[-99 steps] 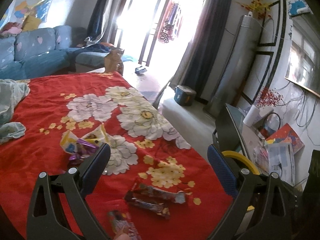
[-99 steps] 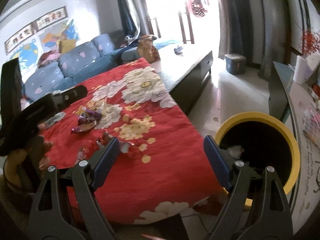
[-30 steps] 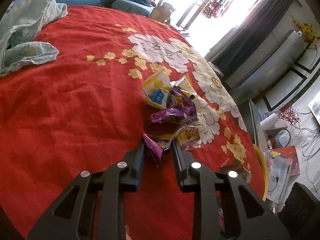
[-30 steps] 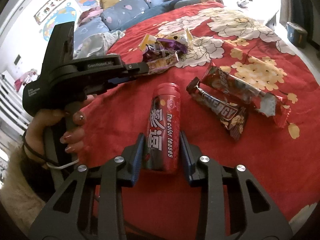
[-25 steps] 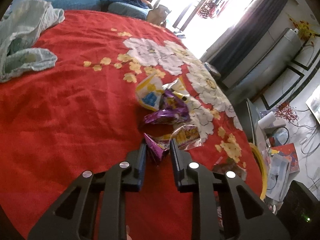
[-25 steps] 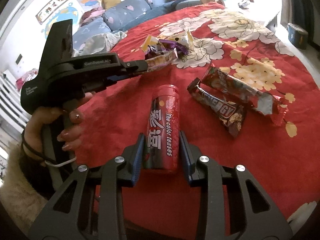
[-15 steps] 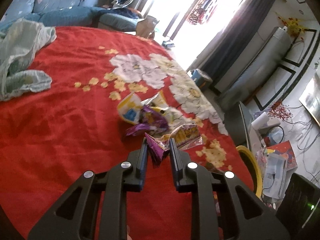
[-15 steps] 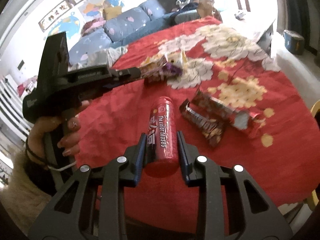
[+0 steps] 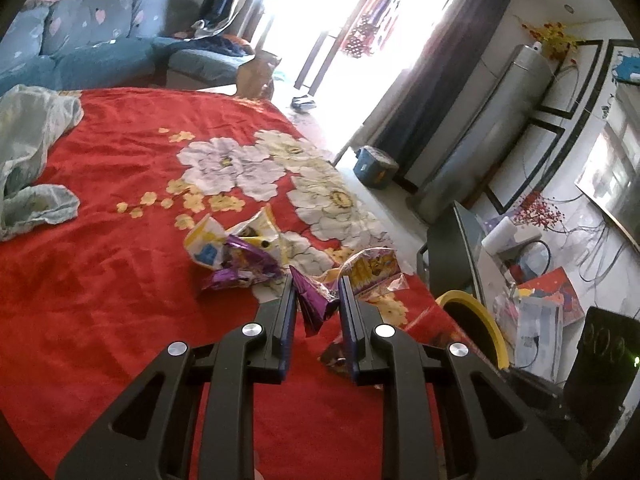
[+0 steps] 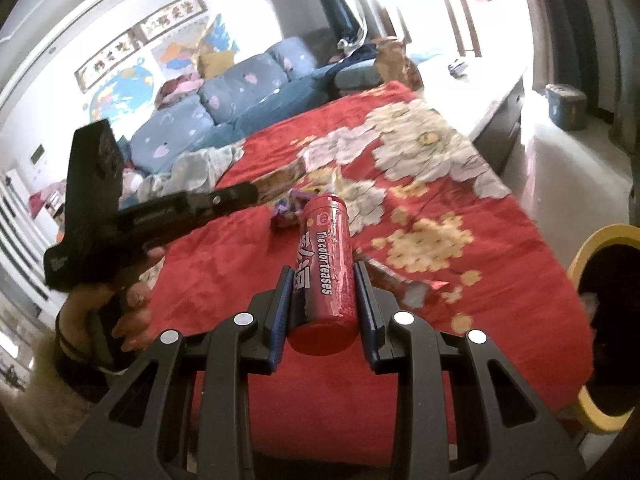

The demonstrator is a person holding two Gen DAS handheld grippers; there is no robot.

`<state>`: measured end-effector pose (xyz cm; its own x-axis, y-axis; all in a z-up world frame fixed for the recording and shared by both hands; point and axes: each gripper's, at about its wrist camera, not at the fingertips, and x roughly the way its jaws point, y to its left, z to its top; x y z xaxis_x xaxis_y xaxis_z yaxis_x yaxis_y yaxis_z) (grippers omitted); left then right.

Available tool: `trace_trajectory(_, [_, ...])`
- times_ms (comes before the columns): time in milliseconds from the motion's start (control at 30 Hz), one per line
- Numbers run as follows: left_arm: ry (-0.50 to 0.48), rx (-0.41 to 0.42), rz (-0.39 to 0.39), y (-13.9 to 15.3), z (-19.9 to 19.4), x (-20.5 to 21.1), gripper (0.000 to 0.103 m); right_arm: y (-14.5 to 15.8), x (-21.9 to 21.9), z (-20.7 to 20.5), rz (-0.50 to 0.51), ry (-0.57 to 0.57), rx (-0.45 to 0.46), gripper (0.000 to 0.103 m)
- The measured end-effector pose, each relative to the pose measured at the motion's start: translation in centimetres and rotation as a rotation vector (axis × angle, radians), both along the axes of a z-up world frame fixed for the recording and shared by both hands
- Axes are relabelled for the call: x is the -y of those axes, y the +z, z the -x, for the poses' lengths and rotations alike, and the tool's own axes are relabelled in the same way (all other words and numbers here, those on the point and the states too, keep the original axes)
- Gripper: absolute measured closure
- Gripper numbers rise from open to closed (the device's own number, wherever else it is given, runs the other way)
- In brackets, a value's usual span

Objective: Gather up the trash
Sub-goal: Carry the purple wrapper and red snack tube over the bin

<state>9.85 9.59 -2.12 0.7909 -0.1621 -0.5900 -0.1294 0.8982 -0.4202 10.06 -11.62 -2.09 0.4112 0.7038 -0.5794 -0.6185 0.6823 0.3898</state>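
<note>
My left gripper (image 9: pixel 317 285) is shut on a purple and yellow snack wrapper (image 9: pixel 362 274) and holds it above the red flowered cloth (image 9: pixel 104 240). More crumpled wrappers (image 9: pixel 230 250) lie on the cloth just beyond it. My right gripper (image 10: pixel 323 270) is shut on a red cylindrical can (image 10: pixel 325 268) and holds it off the cloth. The left gripper also shows in the right wrist view (image 10: pixel 248 192). A candy bar wrapper (image 10: pixel 404 280) lies partly hidden behind the can. A yellow-rimmed black bin (image 10: pixel 600 320) stands at the cloth's right edge; it also shows in the left wrist view (image 9: pixel 476 320).
A pale crumpled cloth (image 9: pixel 28 160) lies at the far left of the red cloth. A blue sofa (image 9: pixel 80 48) stands behind. A dark low table (image 9: pixel 452 248) with papers and a tissue roll is to the right. A small blue box (image 9: pixel 374 166) sits on the floor.
Both grippers have risen from the cloth with their loads. The left lifted the wrapper away from the pile; the right lifted the red can and swung toward the yellow bin.
</note>
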Motion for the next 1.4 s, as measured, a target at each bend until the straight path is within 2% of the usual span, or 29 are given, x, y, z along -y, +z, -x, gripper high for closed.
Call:
trace_trajectory(567, [-0.129,0.019,-0.039,0.7,-0.7,5.5,0.083,1.4,7.4,-3.2,-0.054,-0.21,0.021,0.079])
trace_trajectory(1400, [-0.306,0.018,-0.099,0.5,-1.8,13.7,0.083,1.3,14.7,-5.6,-0.069,-0.418,0.034,0.079])
